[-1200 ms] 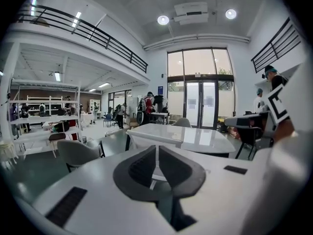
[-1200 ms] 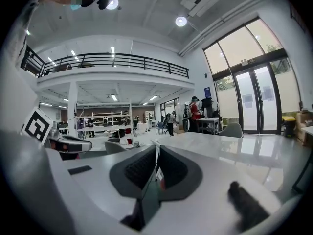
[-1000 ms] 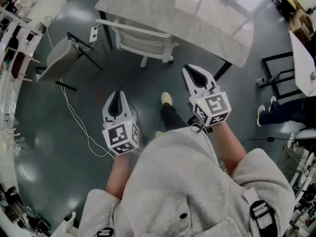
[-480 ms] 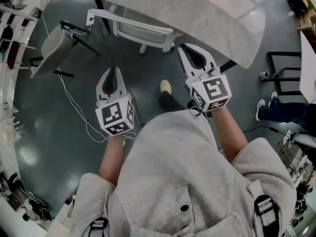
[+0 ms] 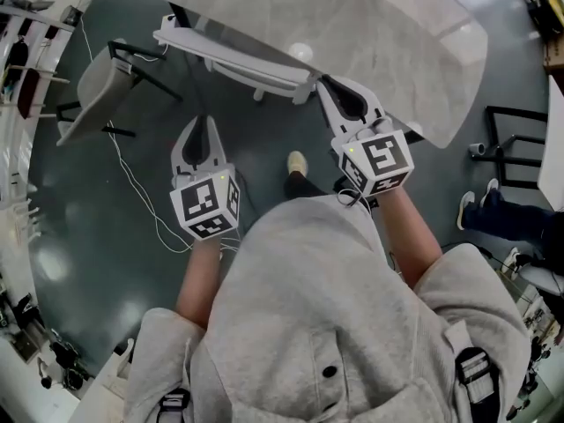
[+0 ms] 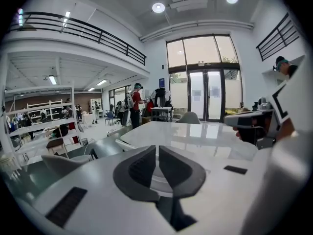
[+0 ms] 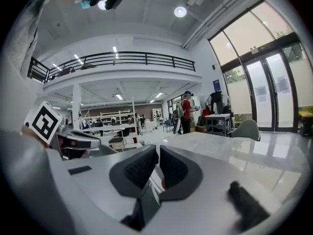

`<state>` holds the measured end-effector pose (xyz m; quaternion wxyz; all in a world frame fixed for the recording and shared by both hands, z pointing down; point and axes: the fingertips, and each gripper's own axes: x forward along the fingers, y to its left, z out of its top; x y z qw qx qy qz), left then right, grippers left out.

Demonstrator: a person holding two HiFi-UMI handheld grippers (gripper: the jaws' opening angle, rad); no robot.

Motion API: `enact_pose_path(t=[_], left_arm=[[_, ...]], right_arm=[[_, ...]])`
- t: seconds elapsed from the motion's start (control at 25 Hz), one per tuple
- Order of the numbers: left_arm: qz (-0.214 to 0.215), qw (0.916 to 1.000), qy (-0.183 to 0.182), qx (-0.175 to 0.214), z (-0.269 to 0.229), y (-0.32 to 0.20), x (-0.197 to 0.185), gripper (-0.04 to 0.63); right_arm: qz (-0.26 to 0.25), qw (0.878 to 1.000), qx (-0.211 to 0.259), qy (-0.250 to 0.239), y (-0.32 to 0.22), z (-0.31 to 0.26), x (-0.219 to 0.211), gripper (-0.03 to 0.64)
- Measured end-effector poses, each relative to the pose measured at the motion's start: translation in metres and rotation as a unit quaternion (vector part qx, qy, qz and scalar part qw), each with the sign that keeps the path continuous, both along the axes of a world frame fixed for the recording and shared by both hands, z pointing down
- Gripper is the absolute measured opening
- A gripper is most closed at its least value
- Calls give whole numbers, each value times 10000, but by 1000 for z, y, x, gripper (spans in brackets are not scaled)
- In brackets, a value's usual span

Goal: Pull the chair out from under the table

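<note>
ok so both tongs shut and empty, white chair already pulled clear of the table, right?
No. The head view shows the white chair tucked under the table, not pulled clear of it. The rest holds: the left tongs and the right tongs are both shut and empty.
</note>
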<state>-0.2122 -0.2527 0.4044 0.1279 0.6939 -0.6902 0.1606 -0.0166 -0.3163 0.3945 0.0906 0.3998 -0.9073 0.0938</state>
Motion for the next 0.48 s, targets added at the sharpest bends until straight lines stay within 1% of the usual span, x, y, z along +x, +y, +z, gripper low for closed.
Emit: enact_pose_path(t=[0.24,0.48], left_arm=[[-52,9999,-121,-43,2,-25,7,31],[-25,9998,-198,-66,0,-33,18,31]], right_arm=[[-123,9999,-67,-57,-23,7,5,40],[-140,9998,-87,-146,-30,7,14,40]])
